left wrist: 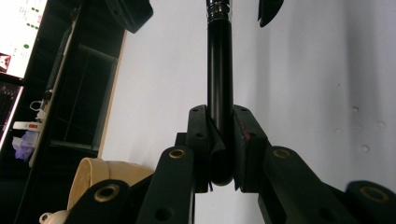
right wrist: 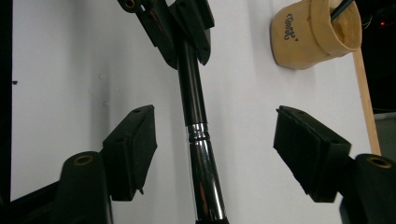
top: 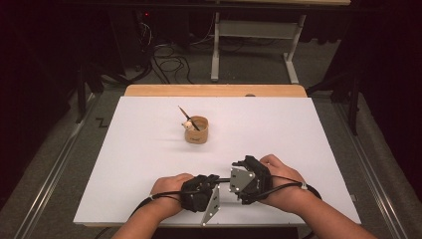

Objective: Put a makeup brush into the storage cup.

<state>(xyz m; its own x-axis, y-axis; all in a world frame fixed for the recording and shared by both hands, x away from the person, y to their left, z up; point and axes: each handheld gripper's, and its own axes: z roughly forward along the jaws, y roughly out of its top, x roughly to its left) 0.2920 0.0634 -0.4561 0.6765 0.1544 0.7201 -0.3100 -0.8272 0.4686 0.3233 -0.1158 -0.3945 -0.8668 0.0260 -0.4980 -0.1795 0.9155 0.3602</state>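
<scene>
Crosswise, slim glossy black-and-chrome brush handle (right wrist: 194, 112) clamped in left tongs (left wrist: 219, 140), between right tongs (right wrist: 217, 154), spread apart.

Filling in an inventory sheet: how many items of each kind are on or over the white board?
Black-and-chrome brush handle, held between the grippers: 1
Tan cup: 1
Dark stick in the cup: 1
Small pale figure at the cup's rim: 1
Total: 4

The brush handle (right wrist: 192, 100) is glossy black, its collar (right wrist: 205, 182) polished shiny metal. The claw pads (right wrist: 135, 149) look matt black rubber. The bench (top: 149, 149) is smooth matt white; the cup (top: 197, 130) dull tan.
</scene>
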